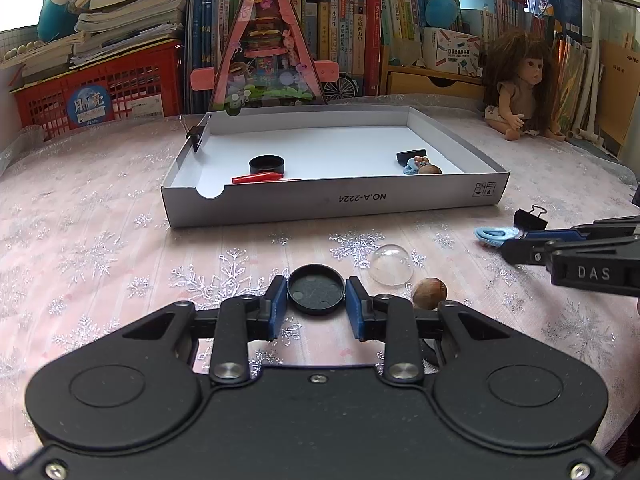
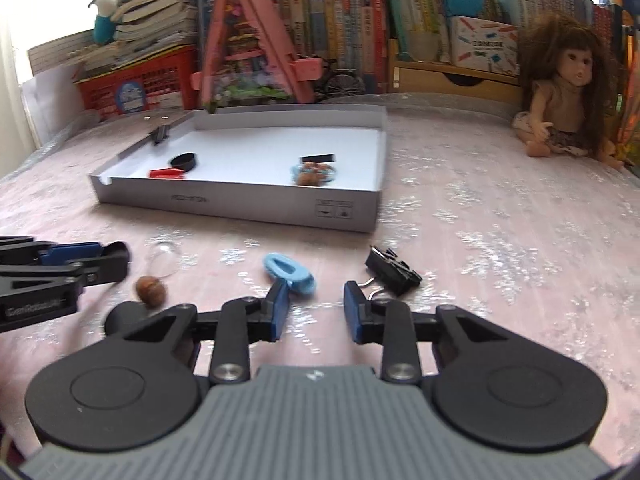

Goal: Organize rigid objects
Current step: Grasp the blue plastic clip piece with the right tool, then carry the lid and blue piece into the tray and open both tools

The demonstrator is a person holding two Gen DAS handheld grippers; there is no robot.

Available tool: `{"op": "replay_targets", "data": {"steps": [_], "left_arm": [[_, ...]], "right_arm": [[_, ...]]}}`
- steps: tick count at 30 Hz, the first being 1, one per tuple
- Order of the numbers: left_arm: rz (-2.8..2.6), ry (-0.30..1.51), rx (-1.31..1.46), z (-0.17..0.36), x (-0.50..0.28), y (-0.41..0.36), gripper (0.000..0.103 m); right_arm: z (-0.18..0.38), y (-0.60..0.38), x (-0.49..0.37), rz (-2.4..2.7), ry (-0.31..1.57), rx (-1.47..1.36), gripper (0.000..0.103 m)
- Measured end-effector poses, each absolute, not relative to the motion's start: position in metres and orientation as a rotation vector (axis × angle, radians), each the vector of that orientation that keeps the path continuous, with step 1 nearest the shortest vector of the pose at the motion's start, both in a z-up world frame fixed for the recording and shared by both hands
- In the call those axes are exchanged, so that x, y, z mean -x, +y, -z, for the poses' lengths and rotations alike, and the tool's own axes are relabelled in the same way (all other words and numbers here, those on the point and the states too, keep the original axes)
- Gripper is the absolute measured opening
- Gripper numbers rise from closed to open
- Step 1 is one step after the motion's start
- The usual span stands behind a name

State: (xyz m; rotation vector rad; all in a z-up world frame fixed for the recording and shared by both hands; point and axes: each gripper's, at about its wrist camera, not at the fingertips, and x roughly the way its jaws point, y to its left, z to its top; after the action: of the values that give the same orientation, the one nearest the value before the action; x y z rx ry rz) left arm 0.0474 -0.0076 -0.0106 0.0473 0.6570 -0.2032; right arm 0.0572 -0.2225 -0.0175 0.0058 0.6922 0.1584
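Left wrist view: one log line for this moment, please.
left gripper: shut on black cap | right gripper: open, empty | blue shoe, binder clip, walnut, clear dome: on table | tray: partly filled

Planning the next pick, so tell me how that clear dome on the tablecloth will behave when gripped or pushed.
The clear dome looks thin, smooth and hollow, so it is probably light and may slip out from between the fingers. It sits rim-down, so a push would likely slide it rather than roll it. The walnut close by may get nudged.
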Motion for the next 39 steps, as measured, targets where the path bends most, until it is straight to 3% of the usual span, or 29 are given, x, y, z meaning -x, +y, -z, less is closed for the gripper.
{"op": "replay_targets", "data": {"steps": [9, 10, 12, 19, 23, 27, 39], "left_arm": [[0.203, 0.658, -0.046, 0.011, -0.047, -0.007, 0.03], [0.202, 0.658, -0.045, 0.01, -0.047, -0.007, 0.03], [0.202, 0.658, -0.044, 0.01, -0.047, -0.007, 0.03], [0.195, 0.655, -0.043, 0.01, -0.047, -0.007, 0.03], [0.196, 0.655, -0.04, 0.01, -0.047, -0.007, 0.03], [0.195, 0.657, -0.028, 0.01, -0.048, -0.008, 0.03], [0.193, 0.648, 0.059, -0.013, -0.063, 0.004, 0.03]], "right_arm": [[0.013, -0.217, -0.05, -0.157, 0.659, 0.019, 0.037], [0.012, -0.213, -0.049, -0.169, 0.65, 0.03, 0.049], [0.011, -0.205, -0.05, -0.185, 0.642, 0.057, 0.058], [0.014, -0.185, -0.059, -0.158, 0.618, 0.141, 0.069], [0.018, -0.181, -0.065, -0.141, 0.631, 0.151, 0.069], [0.019, -0.181, -0.064, -0.146, 0.632, 0.12, 0.046], [0.004, -0.19, -0.069, -0.153, 0.61, 0.071, 0.044]]}}
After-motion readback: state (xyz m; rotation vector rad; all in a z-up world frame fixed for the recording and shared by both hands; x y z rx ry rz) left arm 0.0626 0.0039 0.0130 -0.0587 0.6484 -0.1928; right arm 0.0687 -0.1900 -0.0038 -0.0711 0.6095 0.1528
